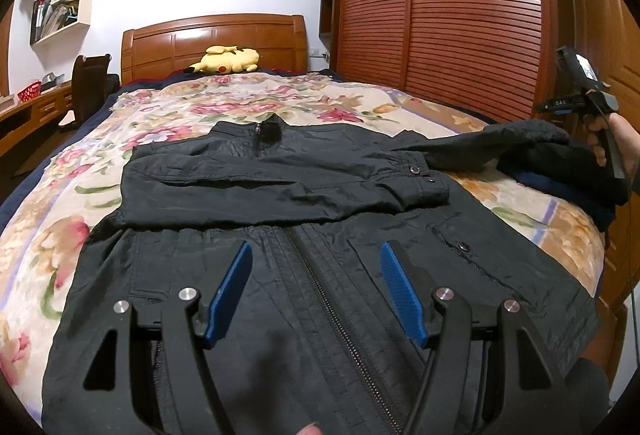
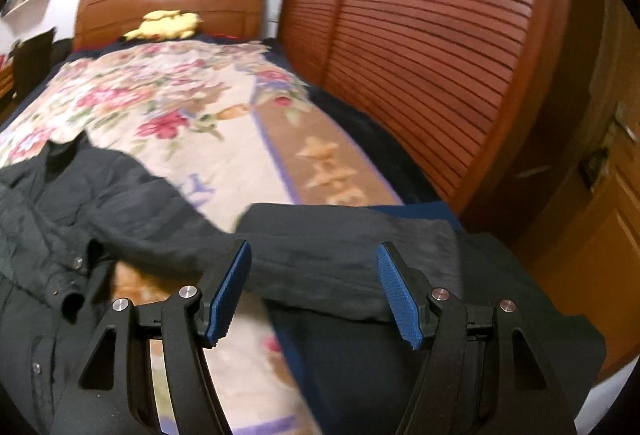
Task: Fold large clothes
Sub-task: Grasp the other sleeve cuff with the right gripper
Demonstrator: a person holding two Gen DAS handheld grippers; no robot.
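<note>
On floral quilt (image 1: 168,123), crinkled black zippered jacket (image 1: 320,275); left tool (image 1: 316,267) and right tool (image 2: 314,267) spread, empty.

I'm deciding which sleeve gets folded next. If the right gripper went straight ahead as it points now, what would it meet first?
Most likely the jacket's outstretched sleeve, lying across the line between the open right gripper fingers. Depth is unclear under the motion blur.

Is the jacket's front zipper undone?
No, the zipper runs closed down the middle of the black jacket spread on the bed.
</note>
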